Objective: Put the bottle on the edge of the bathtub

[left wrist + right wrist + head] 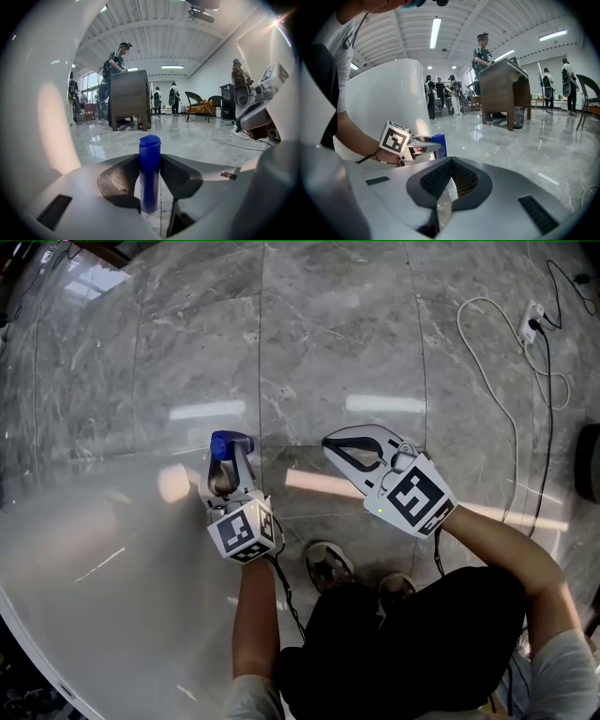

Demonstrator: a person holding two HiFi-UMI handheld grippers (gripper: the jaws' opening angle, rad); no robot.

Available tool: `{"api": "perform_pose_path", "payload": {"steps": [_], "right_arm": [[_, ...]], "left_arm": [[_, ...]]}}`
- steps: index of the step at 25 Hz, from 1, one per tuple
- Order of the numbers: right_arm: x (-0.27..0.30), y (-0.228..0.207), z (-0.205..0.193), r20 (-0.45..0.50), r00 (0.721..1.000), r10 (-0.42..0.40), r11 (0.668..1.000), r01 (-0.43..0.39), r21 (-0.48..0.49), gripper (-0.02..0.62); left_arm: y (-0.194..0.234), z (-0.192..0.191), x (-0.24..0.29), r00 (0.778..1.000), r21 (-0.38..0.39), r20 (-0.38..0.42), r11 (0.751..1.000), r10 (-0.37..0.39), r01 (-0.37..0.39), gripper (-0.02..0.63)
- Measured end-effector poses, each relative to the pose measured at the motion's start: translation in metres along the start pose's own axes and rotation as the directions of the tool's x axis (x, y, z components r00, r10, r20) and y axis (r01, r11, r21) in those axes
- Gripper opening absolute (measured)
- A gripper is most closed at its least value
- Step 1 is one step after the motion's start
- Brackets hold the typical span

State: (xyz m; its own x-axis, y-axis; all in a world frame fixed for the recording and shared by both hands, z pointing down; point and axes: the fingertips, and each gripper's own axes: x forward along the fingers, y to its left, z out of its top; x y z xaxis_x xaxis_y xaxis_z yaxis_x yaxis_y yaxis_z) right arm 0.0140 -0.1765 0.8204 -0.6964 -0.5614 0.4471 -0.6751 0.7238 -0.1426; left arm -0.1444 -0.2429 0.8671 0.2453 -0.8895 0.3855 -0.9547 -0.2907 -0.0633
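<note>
A blue bottle [231, 443] stands upright between the jaws of my left gripper [230, 461], which is shut on it. In the left gripper view the bottle [149, 174] fills the gap between the dark pads [117, 180]. It is held beside the white bathtub [84, 559], at the tub's right side; whether it touches the tub I cannot tell. My right gripper [330, 441] hovers to the right of the bottle, shut with nothing in it. The right gripper view shows the bottle [439, 146], the left gripper [421, 148] and the tub wall [389, 98].
Grey marble floor [337, 343] lies beyond the tub. A white cable [489, 371] runs to a power strip [532, 322] at the far right. The person's shoes [328, 564] are below the grippers. A wooden desk [129, 99], a chair [196, 103] and several people stand farther off.
</note>
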Motion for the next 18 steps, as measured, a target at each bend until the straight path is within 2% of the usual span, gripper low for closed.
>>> {"api": "perform_pose_path", "payload": {"steps": [6, 18], "right_arm": [[0.001, 0.000, 0.004, 0.011, 1.000, 0.002, 1.000, -0.002, 0.012, 0.006], [-0.002, 0.002, -0.003, 0.002, 1.000, 0.011, 1.000, -0.011, 0.021, 0.006]], "left_arm": [[0.003, -0.011, 0.012, 1.000, -0.001, -0.020, 1.000, 0.020, -0.020, 0.146], [0.003, -0.010, 0.011, 1.000, 0.023, 0.006, 1.000, 0.015, -0.015, 0.146]]}}
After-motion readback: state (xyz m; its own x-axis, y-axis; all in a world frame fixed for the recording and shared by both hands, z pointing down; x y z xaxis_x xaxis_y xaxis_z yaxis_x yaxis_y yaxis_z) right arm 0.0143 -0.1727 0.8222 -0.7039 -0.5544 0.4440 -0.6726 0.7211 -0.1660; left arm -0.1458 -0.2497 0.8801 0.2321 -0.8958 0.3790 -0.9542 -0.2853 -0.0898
